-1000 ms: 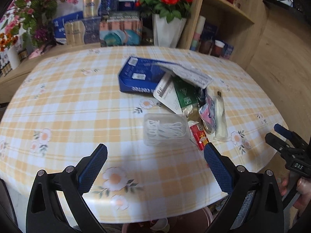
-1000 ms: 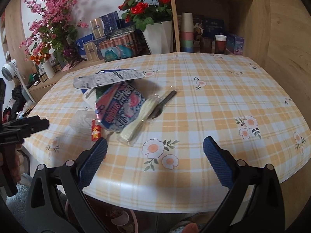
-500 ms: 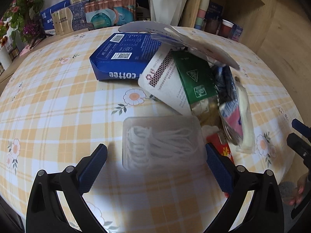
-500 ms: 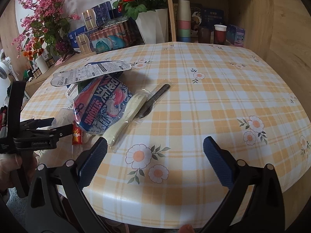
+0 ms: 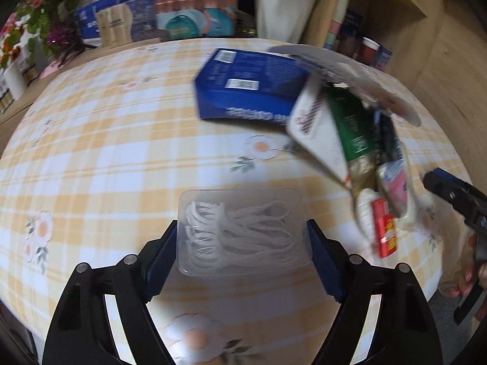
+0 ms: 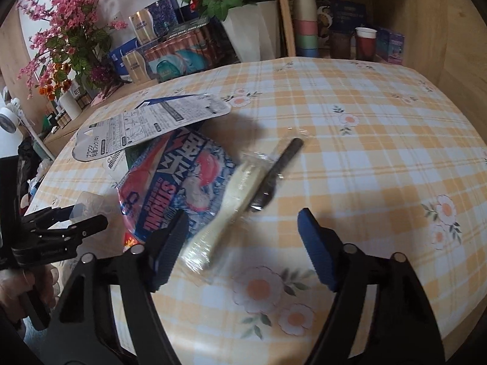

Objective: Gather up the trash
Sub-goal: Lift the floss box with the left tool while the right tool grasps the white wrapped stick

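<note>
While both sets of jaws are closing, the trash sits in one heap on a round table (image 6: 365,127) covered by a yellow-and-white checked cloth with daisies. Left gripper (image 5: 242,248): a clear plastic box (image 5: 240,231) of white floss picks lies between its 2 blue pads, which stand at the box's sides; whether they press on it cannot be told. Right gripper (image 6: 242,243): a cellophane sleeve (image 6: 231,200) holding a pale stick and a dark utensil lies between its pads, not yet pinched. Beside these lie a blue carton (image 5: 249,88), a printed card (image 6: 152,124), a blue-and-pink snack bag (image 6: 179,188) and a small red packet (image 5: 385,232). Behind the table are a white vase (image 6: 252,36) of red flowers, pink blossoms (image 6: 61,30), boxed goods and a wooden shelf (image 6: 350,39) holding stacked cups.
</note>
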### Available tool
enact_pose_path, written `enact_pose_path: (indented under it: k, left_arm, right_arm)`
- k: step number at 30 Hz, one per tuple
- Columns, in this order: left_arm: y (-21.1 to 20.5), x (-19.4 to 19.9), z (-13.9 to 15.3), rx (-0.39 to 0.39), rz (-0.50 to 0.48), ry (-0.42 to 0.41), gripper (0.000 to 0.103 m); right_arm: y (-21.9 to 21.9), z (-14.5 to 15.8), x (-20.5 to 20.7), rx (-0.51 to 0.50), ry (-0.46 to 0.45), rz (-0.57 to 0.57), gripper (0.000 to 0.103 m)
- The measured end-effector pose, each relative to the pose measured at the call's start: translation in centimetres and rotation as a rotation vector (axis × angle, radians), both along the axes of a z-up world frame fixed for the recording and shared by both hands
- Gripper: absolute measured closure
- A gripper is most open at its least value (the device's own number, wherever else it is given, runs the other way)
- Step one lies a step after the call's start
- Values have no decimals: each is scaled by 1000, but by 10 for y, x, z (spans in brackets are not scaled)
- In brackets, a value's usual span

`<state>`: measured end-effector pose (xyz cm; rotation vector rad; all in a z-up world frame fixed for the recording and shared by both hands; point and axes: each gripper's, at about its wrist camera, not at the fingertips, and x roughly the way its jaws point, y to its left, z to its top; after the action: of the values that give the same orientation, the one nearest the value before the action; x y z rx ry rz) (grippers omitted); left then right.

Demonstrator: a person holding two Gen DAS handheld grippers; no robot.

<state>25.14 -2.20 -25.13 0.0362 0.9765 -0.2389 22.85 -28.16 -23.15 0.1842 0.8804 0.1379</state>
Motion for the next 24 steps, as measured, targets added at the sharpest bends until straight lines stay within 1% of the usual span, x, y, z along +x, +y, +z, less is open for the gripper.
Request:
enact_pose_path:
  k: [1,3,4,6,7,9,11,12,13,16,21,24]
  left_arm:
    - [4,-2,0,-1,5,-5,24]
    - [8,-5,0,-4,15,-9,24]
    - [9,-6,0,-5,17,-11,24]
    - [9,-7,0,-6,19,-14,24]
    - [9,-7,0,-7,19,-15,24]
    - [9,-7,0,-6,20,-16,24]
    - [9,-7,0,-10,19,-19,24]
    - [9,-8,1,-16,20,-22,24]
    - [10,-9,1,-22,24,-23,25]
    - [17,-10,4,-73,49,-23,25]
    - [18,-20,22,-66,35,-67,25]
    - [19,-26,34,-66,36,-89,25]
  right_arm:
    - [3,-2,4,-5,9,4,46]
    - [8,-6,12,-17,25,-5,51]
    - [10,-9,18,-23,35,-17,56]
    - [13,-14,25,-31,59,-26,60]
    - [13,-16,27,-38,55,-29,61]
    - [15,-17,29,-80,56,-34,62]
    - [17,-18,29,-114,55,-24,67]
    - [18,-18,29,-130,54,-16,76]
    - [17,-18,28,-126,56,-14,81]
    - [10,-14,23,-84,53,-20,84]
    - [3,1,11,-76,18,-13,85]
    - [-2,8,3,-65,4,-28,85]
